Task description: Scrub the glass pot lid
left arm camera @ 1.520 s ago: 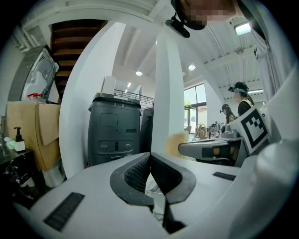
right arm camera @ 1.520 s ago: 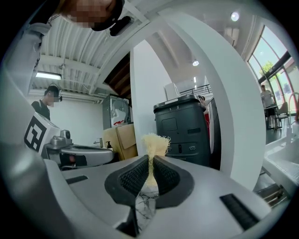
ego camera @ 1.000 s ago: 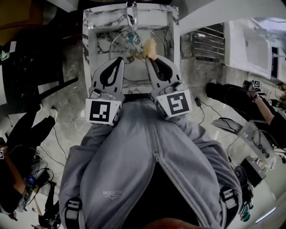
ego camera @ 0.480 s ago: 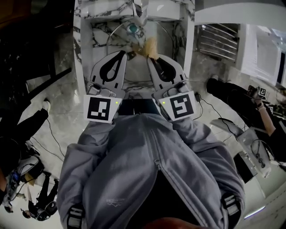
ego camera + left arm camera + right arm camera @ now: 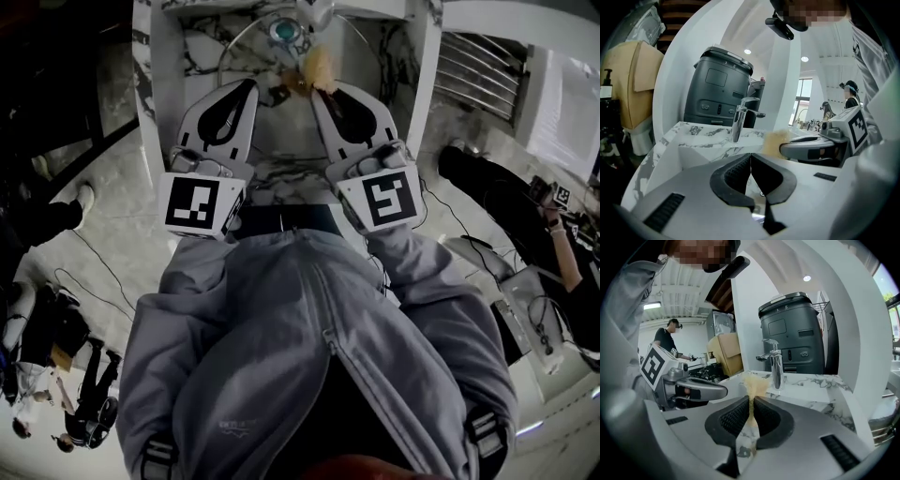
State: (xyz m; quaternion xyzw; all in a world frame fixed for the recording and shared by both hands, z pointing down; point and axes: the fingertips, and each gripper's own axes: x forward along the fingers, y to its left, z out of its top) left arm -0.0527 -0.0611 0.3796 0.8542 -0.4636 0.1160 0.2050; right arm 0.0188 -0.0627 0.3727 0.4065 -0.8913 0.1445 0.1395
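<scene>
I have the right gripper (image 5: 315, 91) clamped tight on a yellow scrubbing pad (image 5: 317, 66), which sticks out ahead of its tips. My left gripper (image 5: 255, 87) is closed as far as it goes, and I see nothing between its pads. The glass pot lid (image 5: 283, 31) lies in the marble-veined sink (image 5: 157, 94), just ahead of both tools, with its teal knob slightly beyond the pad and the faucet (image 5: 776, 364) further on.

I judge this to be the approach: the pad looks near the glass, but I cannot tell if it touches. Next I would press the pad down onto the lid and rub across it. The left tool would need to open if I want it to steady the lid.
</scene>
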